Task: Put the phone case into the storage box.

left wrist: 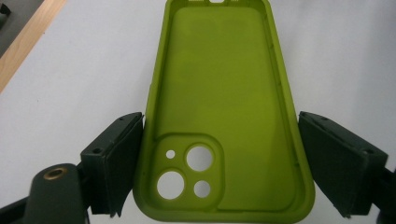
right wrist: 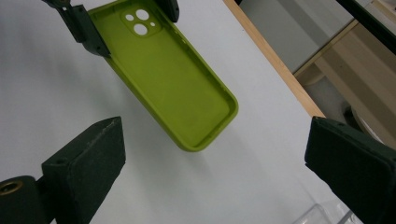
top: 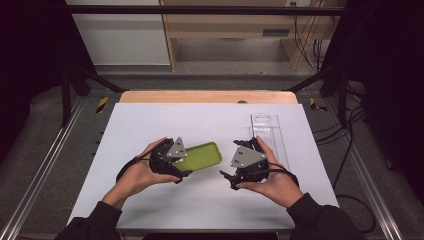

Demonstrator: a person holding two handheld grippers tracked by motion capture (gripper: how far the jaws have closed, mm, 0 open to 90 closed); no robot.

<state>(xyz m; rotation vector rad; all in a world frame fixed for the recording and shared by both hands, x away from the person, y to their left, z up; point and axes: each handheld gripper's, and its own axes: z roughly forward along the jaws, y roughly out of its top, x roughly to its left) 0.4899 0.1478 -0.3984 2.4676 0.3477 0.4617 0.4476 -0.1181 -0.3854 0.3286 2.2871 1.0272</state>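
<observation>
A green phone case (left wrist: pixel 224 116) is gripped across its camera end by the left claw (top: pixel 181 165), its 2 pads pressed to the long edges, and is held just above the white table (top: pixel 150 125) with the hollow side up. The right claw (top: pixel 231 167) is held near the case's free end, its jaws wide apart and empty. A clear plastic tray (top: pixel 270 132) is seen beyond the right hand (top: pixel 272 182).

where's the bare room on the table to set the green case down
The white table is bare across its far left part, beyond the left tongs, and along the near edge between the forearms. It is crowded mid-table: the green phone case sits in the left tongs, the right tongs are close by, and a clear plastic tray lies far right.
</observation>
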